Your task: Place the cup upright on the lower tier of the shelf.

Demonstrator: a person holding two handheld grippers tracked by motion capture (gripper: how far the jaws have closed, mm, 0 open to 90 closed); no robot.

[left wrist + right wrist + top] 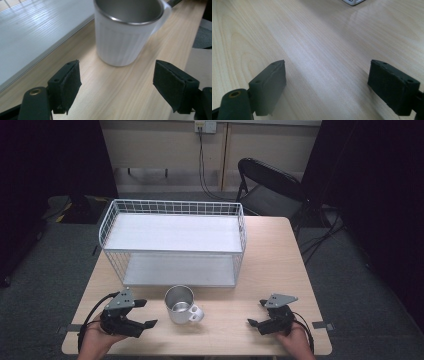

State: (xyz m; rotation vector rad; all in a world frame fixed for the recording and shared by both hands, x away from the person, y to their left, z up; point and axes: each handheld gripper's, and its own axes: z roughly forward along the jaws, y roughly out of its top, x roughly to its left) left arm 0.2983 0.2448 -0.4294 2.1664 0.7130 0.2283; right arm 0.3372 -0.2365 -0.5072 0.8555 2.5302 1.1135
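A white mug (181, 305) with a metal inside stands upright on the wooden table (270, 270), its handle turned to the right. My left gripper (144, 314) rests open just left of it, jaws pointing at the mug. In the left gripper view the mug (125, 37) stands a short way beyond the open gripper (127, 82), apart from both pads. My right gripper (256, 312) lies open near the table's front right, with bare wood between its jaws (327, 85).
A white wire shelf rack (172, 242) with two levels stands behind the mug at the table's middle; its lower board (32, 32) lies close by in the left gripper view. A black folding chair (270, 185) stands beyond the table.
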